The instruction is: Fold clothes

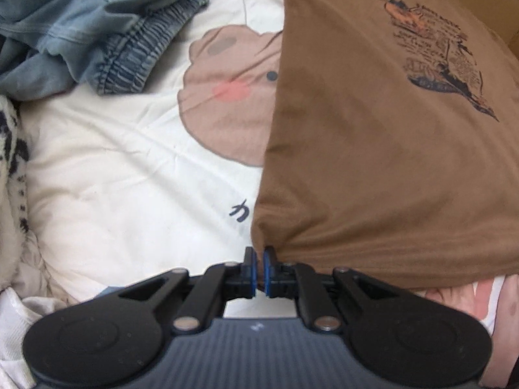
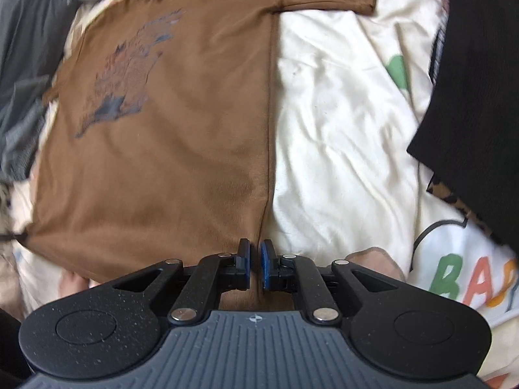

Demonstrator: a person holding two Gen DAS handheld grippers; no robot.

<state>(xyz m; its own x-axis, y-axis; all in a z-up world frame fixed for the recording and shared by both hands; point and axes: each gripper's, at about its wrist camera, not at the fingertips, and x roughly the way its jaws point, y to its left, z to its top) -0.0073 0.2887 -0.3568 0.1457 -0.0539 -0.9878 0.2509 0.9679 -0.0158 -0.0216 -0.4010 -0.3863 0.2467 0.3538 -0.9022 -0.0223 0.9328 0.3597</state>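
- One brown T-shirt [image 1: 373, 149] lay spread on the cream quilt [image 1: 123, 162].
- Left gripper [image 1: 259, 253] pinched its corner.
- Right gripper [image 2: 254, 249] stood narrowly parted at its hem.
- One pair of jeans [image 1: 97, 29] lay nearby.

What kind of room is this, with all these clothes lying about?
Most likely a bedroom: a brown printed T-shirt is spread on a cream cartoon-print quilt, with crumpled blue denim trousers heaped beside it.

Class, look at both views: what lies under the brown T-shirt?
The brown T-shirt lies on a cream cartoon-print bedcover. Part of its bear print shows; the rest is covered.
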